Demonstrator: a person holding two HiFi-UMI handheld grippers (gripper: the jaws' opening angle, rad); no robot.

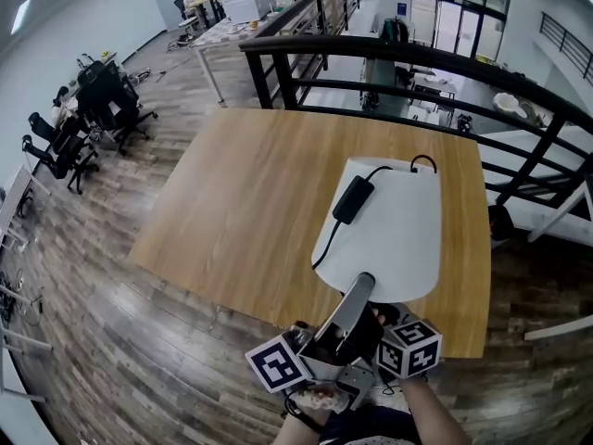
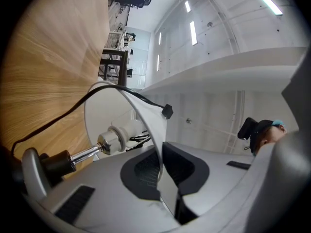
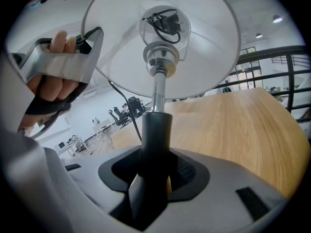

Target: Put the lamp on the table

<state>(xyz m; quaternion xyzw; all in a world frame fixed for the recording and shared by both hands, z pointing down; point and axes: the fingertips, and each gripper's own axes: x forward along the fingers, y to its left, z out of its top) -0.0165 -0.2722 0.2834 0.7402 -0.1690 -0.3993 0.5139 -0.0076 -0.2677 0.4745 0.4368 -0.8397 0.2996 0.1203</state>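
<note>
Your right tongs (image 3: 154,176) clamp the black stem (image 3: 155,130) of the lamp (image 1: 389,230), and your left tongs (image 2: 162,171) pinch its shade rim (image 2: 146,115). It leans away from you, aloft over the near edge of the table (image 1: 250,193).

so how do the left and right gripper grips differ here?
The left gripper pinches the thin edge of the lampshade; the right gripper clamps the thick black stem. The left jaws are almost together, while the right jaws stand wide around the stem. Both hold the same lamp, over the table.
</note>
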